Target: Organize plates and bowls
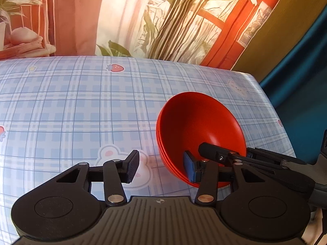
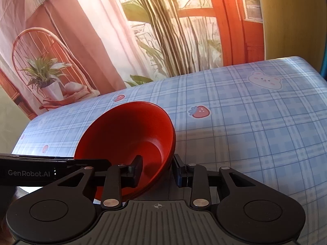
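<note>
The only obstacle on the table [image 1: 61, 102] is the stack of red bowls [image 1: 200, 126], which stands tilted near the right edge in the left wrist view, with the right tongs [image 2: 156, 171] straddling its near rim, one finger inside and one outside. The left tongs [image 1: 161, 167] are spread wide just beside the stack, their right finger touching its near wall. To the left and far side the checked cloth lies bare up to the printed backdrop [image 1: 122, 16].
</note>
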{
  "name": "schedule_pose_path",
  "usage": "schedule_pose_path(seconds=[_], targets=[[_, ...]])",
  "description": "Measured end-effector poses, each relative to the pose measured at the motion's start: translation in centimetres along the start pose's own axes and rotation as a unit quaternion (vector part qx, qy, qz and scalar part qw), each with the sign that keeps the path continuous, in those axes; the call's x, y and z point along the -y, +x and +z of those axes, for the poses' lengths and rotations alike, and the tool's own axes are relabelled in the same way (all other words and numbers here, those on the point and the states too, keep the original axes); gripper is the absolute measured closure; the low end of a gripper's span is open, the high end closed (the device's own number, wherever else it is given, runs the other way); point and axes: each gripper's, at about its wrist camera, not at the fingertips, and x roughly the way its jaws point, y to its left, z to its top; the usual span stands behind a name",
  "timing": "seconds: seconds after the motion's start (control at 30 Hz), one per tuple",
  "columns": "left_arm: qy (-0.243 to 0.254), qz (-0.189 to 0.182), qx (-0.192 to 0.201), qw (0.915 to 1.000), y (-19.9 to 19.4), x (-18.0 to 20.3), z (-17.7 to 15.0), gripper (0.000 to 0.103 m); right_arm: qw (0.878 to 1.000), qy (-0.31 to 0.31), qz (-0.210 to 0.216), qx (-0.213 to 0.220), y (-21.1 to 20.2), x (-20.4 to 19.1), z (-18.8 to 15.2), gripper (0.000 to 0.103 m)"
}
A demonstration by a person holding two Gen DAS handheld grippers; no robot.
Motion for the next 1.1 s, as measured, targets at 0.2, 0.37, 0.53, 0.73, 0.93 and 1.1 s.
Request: schedule_pose_path(seconds=[0.2, 0.37, 0.53, 0.73, 0.93, 1.1], targets=[[0.034, 0.005, -0.005, 0.9994, 0.0, 1.7, -0.5, 0.078, 1.0, 0.002, -0.001, 0.005, -0.8, 0.1, -0.2, 0.082], [0.026, -0.005, -0.008, 0.9996, -0.7, 1.7, -1.6, 0.078, 1.0, 0.008, 0.0, 0.008, -1.7, 0.2, -0.7, 0.082], [0.029, -0.009, -0.007, 0.9995, -1.6, 2.2, -2.5, 0.078, 1.0, 0.011, -0.002, 0.007, -2.8, 0.0, -1.5, 0.082], [0.032, -0.025, 0.003, 0.9992, -3.9, 3.0, -3.6, 0.078, 1.0, 0.017, -0.003, 0.017, -5.2, -0.3, -2.0, 0.083], [0.028, -0.044, 0.022, 0.9984, -7.0, 3.4, -4.4, 0.078, 1.0, 0.007, -0.004, 0.029, -8.2, -1.2, -1.8, 0.084], [0.033, -0.041, 0.038, 0.9979, -9.6, 3.5, -5.2, 0.078, 0.999, 0.0, -0.001, 0.04, -10.1, -2.7, -1.9, 0.084]])
